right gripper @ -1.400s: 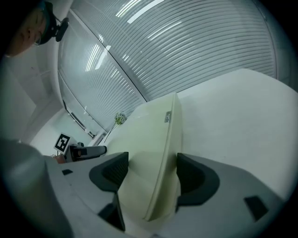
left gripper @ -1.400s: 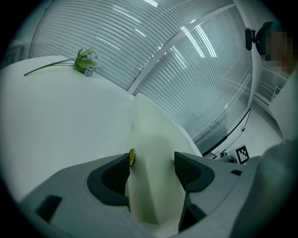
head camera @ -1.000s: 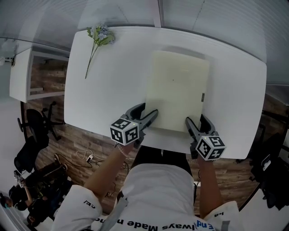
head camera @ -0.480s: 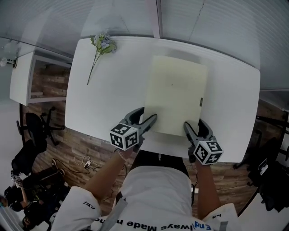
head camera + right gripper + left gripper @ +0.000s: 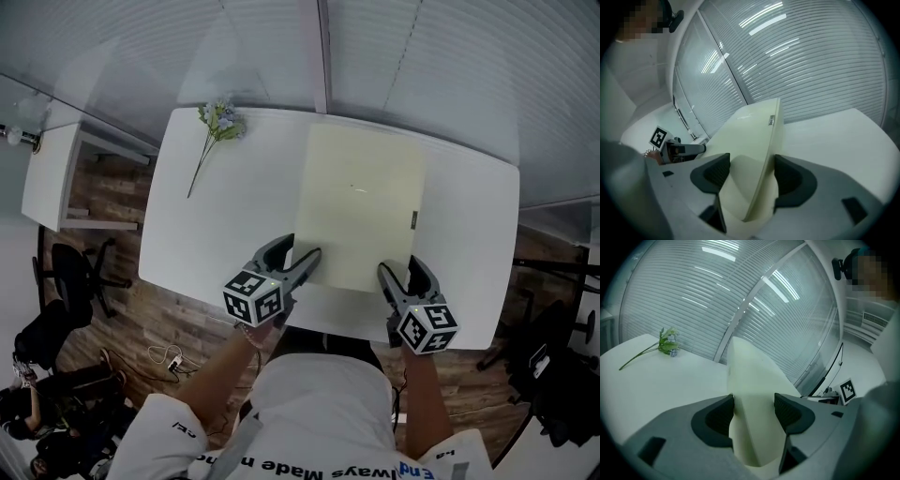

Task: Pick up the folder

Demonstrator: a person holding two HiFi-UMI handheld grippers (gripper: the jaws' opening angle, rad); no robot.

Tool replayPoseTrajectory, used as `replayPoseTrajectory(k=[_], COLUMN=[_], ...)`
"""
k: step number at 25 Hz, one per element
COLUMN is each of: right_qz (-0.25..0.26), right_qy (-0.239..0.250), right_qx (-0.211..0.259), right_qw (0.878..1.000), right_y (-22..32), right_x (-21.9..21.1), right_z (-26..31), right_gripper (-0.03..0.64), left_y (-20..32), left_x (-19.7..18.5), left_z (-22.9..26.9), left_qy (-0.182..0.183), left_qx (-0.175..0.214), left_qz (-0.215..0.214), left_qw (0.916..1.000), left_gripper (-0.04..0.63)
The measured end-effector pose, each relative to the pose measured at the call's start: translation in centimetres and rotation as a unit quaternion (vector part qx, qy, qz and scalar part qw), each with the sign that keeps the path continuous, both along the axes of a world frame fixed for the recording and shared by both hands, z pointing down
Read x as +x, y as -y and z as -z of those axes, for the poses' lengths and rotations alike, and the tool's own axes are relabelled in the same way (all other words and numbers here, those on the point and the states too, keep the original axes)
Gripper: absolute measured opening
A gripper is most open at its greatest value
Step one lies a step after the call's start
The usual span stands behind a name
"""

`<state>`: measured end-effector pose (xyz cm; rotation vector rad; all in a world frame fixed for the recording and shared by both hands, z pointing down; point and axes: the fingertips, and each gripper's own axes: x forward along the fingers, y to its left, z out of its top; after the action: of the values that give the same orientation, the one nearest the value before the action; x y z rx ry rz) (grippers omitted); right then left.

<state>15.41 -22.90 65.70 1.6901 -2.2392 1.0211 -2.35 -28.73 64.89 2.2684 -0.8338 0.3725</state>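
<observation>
White table (image 5: 234, 216), flower sprig (image 5: 217, 127) far-left corner. Folder (image 5: 361, 202) mid-table, near corners clamped by left gripper (image 5: 300, 253) & right gripper (image 5: 398, 269), jaws narrow on it. Forearms (image 5: 220, 366) reach fwd, roughly parallel.

Bare tabletop (image 5: 239, 216) lies open either side of the folder (image 5: 361, 202) — broad on the left, narrower on the right — with a flower sprig (image 5: 216, 131) at its far left corner, while the folder itself fills both the left tongs (image 5: 302, 249) and right tongs (image 5: 398, 267).
</observation>
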Motion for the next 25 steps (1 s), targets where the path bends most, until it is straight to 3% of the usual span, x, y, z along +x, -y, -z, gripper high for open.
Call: replayPoseTrajectory(k=[25], right_qz=[0.013], right_qy=[-0.049], right_qx=[0.138], right_qw=[0.989], right_y=[0.3], right_x=[0.7], right_z=[16.8], right_gripper=[0.281], left_y=[-0.5], left_x=[0.4], left_z=[16.1], left_qy=[-0.044], left_qx=[0.117], left_qz=[0.036], left_qw=[0.9915], left_gripper=[0.273])
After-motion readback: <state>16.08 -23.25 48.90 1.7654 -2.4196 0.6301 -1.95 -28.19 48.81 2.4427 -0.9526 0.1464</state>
